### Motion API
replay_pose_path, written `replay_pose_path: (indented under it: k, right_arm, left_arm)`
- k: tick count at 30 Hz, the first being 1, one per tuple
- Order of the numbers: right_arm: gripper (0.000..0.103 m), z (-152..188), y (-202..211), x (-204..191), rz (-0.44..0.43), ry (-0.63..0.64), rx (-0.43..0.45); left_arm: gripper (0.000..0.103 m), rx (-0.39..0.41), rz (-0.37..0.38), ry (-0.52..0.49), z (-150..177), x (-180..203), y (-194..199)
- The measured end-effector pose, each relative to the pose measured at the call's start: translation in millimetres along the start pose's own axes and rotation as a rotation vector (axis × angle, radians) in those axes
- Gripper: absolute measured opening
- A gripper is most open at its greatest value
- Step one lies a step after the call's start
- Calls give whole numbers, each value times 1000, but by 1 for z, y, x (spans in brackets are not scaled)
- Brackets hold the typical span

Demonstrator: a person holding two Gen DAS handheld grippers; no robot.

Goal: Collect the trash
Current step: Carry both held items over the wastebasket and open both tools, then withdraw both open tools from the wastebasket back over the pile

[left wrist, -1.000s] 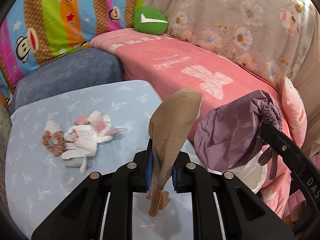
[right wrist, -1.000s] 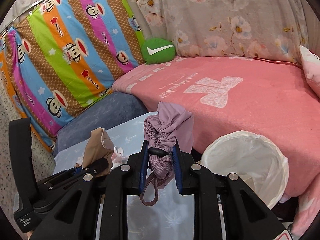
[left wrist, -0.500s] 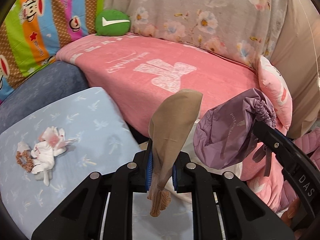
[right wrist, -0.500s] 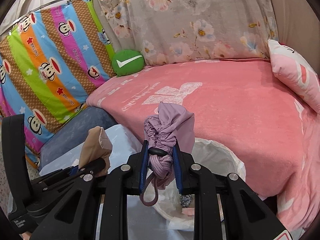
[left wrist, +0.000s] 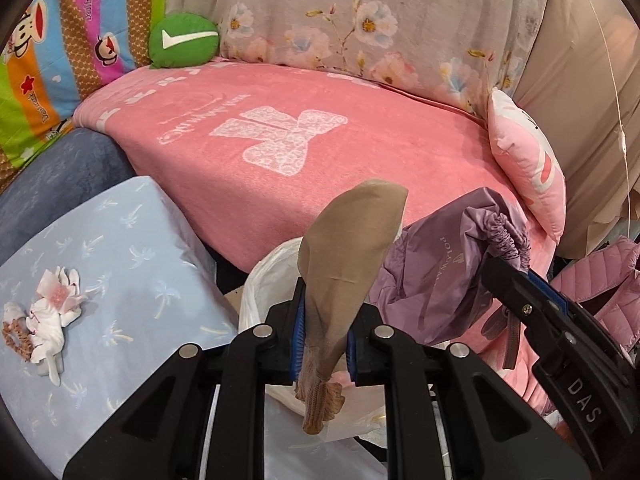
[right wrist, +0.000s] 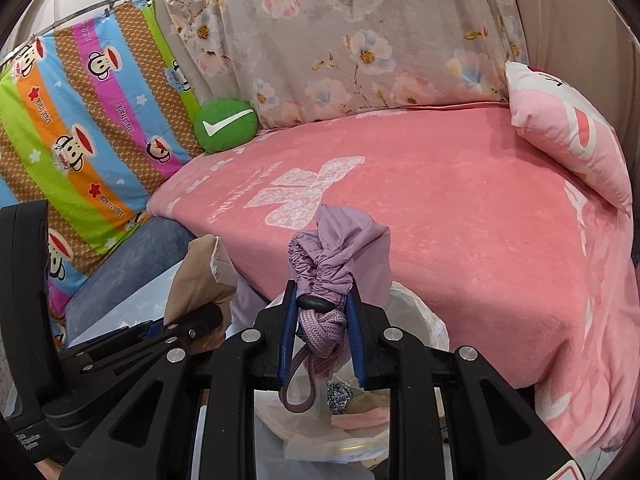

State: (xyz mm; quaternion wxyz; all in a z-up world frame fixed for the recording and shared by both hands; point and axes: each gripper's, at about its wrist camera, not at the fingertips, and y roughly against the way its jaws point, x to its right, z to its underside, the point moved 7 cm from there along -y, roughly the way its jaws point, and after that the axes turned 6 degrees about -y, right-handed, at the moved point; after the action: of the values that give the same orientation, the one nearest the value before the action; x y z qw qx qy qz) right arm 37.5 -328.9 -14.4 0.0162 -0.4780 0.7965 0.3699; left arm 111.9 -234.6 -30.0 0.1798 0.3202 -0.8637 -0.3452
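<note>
The tan stocking [left wrist: 352,256] stands up between the blue pads of my left gripper [left wrist: 323,340], its bunched cuff hanging below the jaws and its wide end rising above them; the jaws have just eased open a little, yet the pads still pinch the fabric from both sides. My left tool points forward and down, over the white-lined trash bin [left wrist: 260,280] that sits against the edge of the pink blanket [left wrist: 320,168]. My right gripper [right wrist: 322,320] is just beside it, angled down in much the same way, and its pads clamp the gathered neck of a lilac drawstring pouch [right wrist: 344,248]; those jaws too have just opened slightly, but the pouch and its knotted cord [right wrist: 320,332] remain caught between them, with a loop of cord dangling underneath. In the right wrist view I see the bin liner [right wrist: 420,312] directly under that gripper, with a bit of patterned cloth and pale scraps inside. From the left wrist view the pouch hangs to the right of the stocking, close to it; I cannot tell whether they touch. Away on the light blue cloth [left wrist: 120,248] to the left lie crumpled white tissue [left wrist: 52,312] and a brown scrunchie [left wrist: 18,336], touching each other.
</note>
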Motion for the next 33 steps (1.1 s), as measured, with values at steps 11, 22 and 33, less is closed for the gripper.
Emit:
replay_pose_path:
  k: [11,22,33]
  right_arm:
    - [37,2,-5,4,3,-19,7]
    - [37,19,-11,-15,-9,16,-25]
    - [37,32,-13,-35,-20,50,-47]
  left_arm:
    - [63,21,-41,29,-1,-12,-1]
    - [63,17,-75,57,9,-34,3]
    - [63,12,-97,98,20,-60,10]
